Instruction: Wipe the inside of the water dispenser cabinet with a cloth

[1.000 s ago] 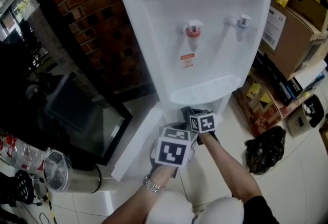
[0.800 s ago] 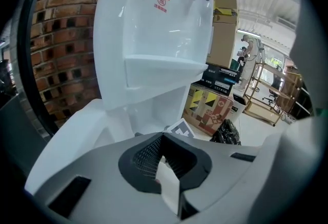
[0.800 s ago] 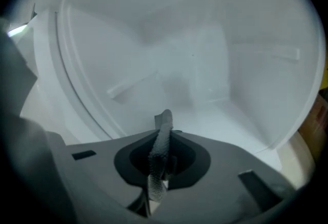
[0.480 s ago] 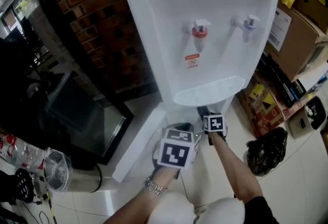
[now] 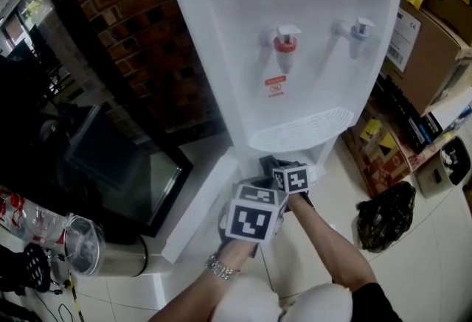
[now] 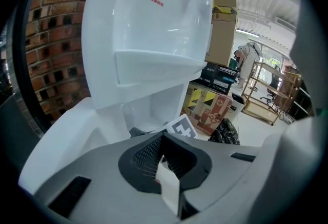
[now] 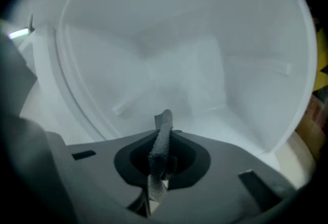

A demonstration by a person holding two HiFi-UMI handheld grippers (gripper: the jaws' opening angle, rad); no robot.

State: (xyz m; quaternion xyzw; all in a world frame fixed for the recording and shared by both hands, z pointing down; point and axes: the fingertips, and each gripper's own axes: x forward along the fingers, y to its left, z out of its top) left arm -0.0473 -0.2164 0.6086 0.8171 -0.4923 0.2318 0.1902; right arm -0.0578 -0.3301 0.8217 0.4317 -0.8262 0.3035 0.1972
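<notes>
grey textured cloth point(image 7: 164, 128) pinched upright in right tool point(image 7: 161, 160), inside white cabinet point(image 7: 195, 54)

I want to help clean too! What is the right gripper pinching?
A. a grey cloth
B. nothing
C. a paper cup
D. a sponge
A: in the right gripper view, the right gripper has its jaws closed on a strip of grey cloth, pointed into the white cabinet.

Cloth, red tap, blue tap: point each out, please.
cloth point(image 7: 160, 151): right gripper view, strip between the jaws
red tap point(image 5: 285, 44): head view, its red collar
blue tap point(image 5: 360, 29): head view, its head
</notes>
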